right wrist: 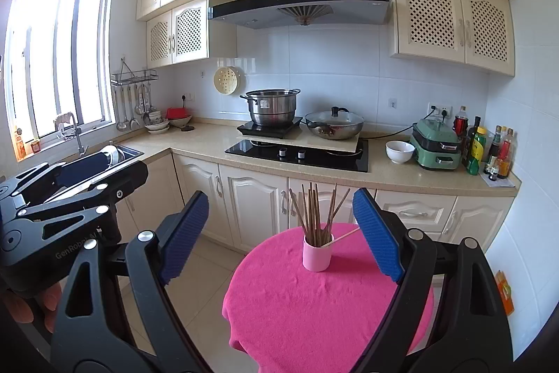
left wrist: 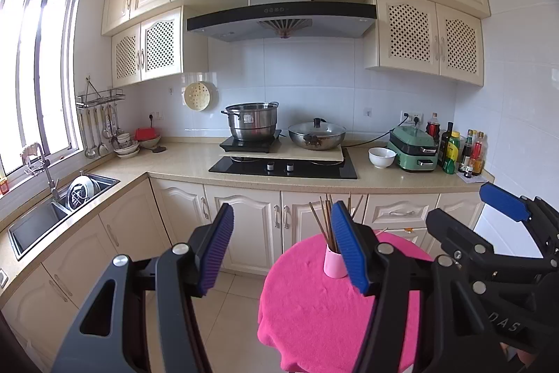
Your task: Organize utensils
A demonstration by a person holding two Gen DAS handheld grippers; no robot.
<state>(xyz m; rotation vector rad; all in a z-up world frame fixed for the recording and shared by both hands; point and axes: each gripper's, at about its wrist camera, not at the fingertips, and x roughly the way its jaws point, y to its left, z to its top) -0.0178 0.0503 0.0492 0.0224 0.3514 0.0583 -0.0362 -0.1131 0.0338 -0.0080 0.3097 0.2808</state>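
A pink cup (right wrist: 316, 256) stands on a round table with a pink cloth (right wrist: 314, 310). Several brown chopsticks (right wrist: 312, 212) stand upright in it, and one pale chopstick (right wrist: 344, 236) leans out to the right. My right gripper (right wrist: 279, 233) is open and empty, held above the table's near side, short of the cup. My left gripper (left wrist: 283, 247) is open and empty, left of the table; its right finger partly hides the cup (left wrist: 333, 263) and chopsticks (left wrist: 323, 219). The right gripper also shows at the right edge of the left wrist view (left wrist: 489, 219).
Cream cabinets and a counter (right wrist: 209, 138) run behind the table. The counter holds a stove (right wrist: 297, 152) with a steel pot (right wrist: 272, 109) and wok (right wrist: 333, 124), a white bowl (right wrist: 399, 151), a green appliance (right wrist: 436, 144) and bottles (right wrist: 489, 149). A sink (left wrist: 52, 208) is at left.
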